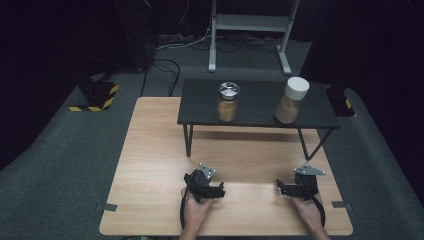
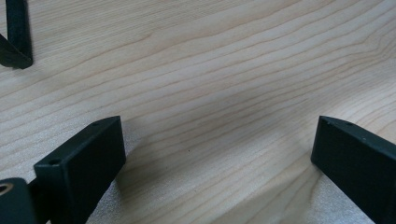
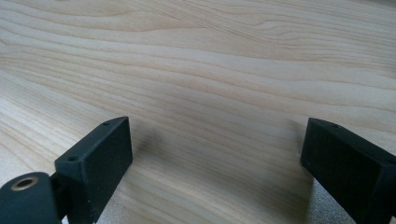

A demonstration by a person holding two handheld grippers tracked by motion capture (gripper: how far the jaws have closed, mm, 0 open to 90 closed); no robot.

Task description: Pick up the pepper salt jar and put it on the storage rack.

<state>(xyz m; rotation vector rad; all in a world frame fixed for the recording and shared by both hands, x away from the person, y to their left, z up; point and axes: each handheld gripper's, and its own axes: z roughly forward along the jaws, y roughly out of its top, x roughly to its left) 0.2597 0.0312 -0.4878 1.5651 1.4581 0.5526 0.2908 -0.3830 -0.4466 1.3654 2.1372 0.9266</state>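
The left claw (image 1: 218, 190) and right claw (image 1: 281, 188) are held near the front of the wooden tabletop (image 1: 150, 150), jaws spread apart and empty. Beyond, two jars, one silver-lidded (image 1: 228, 102) and one white-lidded (image 1: 292, 100), are seen on a black shelf (image 1: 200, 107).

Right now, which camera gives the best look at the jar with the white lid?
The high view. There the jar with the white lid stands whole and upright on the right side of the black shelf, its tan contents visible. The left and right gripper views look down at the bare wooden table between open jaws, so they tell nothing about the jar.
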